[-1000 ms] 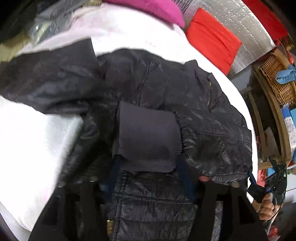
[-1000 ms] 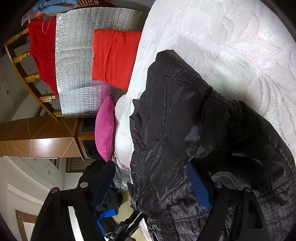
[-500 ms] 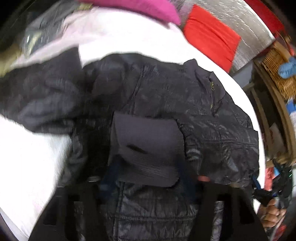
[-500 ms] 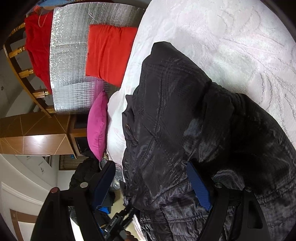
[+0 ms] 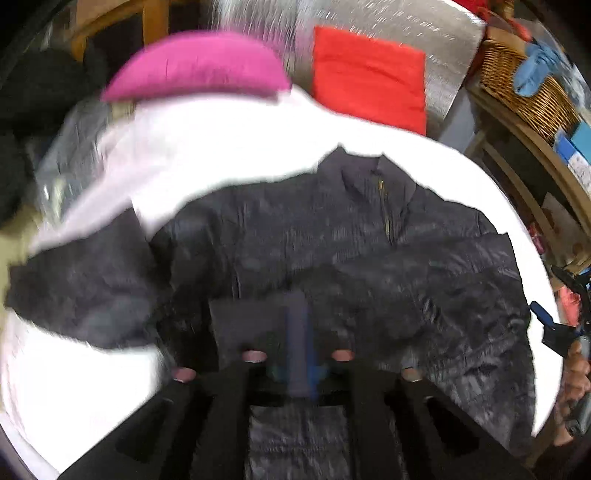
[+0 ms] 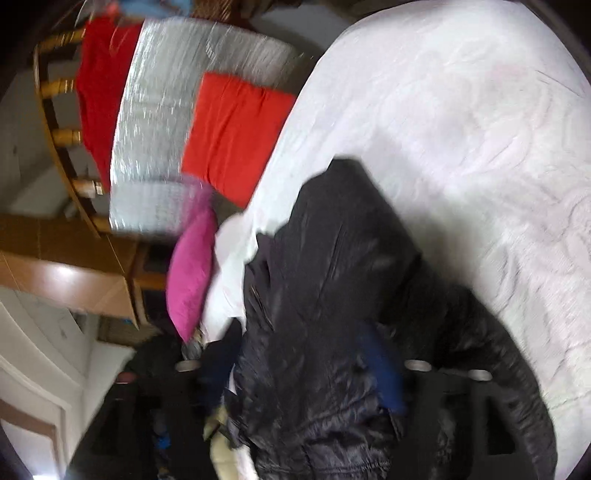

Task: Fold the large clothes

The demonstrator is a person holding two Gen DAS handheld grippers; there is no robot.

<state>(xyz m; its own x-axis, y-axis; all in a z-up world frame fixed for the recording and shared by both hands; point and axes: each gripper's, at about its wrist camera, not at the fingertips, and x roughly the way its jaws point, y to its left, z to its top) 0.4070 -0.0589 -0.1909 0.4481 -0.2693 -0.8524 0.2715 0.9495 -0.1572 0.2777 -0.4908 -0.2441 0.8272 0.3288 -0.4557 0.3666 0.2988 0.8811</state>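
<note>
A black quilted jacket point(image 5: 332, 240) lies front up on the white bed point(image 5: 229, 147), collar toward the pillows, one sleeve spread to the left. My left gripper point(image 5: 299, 350) is shut on the jacket's ribbed cuff point(image 5: 243, 325) above the jacket's middle. In the right wrist view the jacket point(image 6: 332, 295) fills the lower middle. My right gripper point(image 6: 303, 373) is open, its blue pads either side of the jacket's bunched fabric; the view is blurred. The right gripper also shows at the far right of the left wrist view point(image 5: 554, 325).
A pink pillow point(image 5: 195, 66) and a red pillow point(image 5: 369, 77) lie at the head of the bed against a silver foil sheet point(image 5: 406, 29). A wicker basket point(image 5: 524, 81) sits on a wooden shelf at right. Dark clothes pile at left point(image 5: 22, 110).
My left gripper has closed on the cuff, pulling back so more of the jacket shows. The right wrist view has shifted and blurred, its jaws still open around the fabric.
</note>
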